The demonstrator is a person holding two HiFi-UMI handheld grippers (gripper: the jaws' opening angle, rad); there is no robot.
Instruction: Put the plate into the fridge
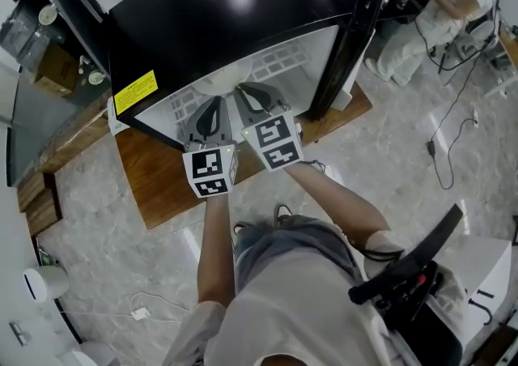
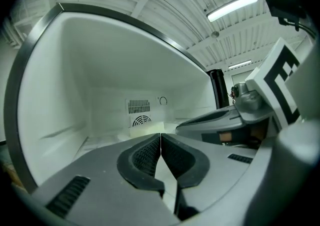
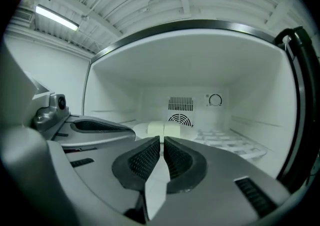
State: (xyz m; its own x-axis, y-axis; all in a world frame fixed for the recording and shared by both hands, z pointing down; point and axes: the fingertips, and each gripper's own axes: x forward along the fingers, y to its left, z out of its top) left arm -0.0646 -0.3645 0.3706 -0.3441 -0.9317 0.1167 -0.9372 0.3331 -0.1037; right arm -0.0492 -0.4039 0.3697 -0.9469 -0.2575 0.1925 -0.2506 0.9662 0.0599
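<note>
A black mini fridge (image 1: pixel 218 0) stands open, its door (image 1: pixel 352 32) swung out to the right. Both grippers reach into its white interior side by side. A white plate (image 1: pixel 224 78) sits just ahead of them on the wire shelf (image 1: pixel 285 57). My left gripper (image 1: pixel 215 102) is shut on the plate's near rim, which shows as a white wedge (image 2: pixel 166 172) between its pads. My right gripper (image 1: pixel 248 91) is shut on the same rim (image 3: pixel 156 190). Two pale yellow blocks (image 3: pixel 163 129) rest on the plate (image 3: pixel 141 130), in front of the rear fan vent (image 3: pixel 180 104).
The fridge sits on a low wooden platform (image 1: pixel 154 182) on a stone floor. A thermostat dial (image 3: pixel 215 100) is on the back wall. Cables (image 1: pixel 441 142) trail at right, a cardboard box (image 1: pixel 55 65) lies left, and black equipment (image 1: pixel 413 275) stands near my right side.
</note>
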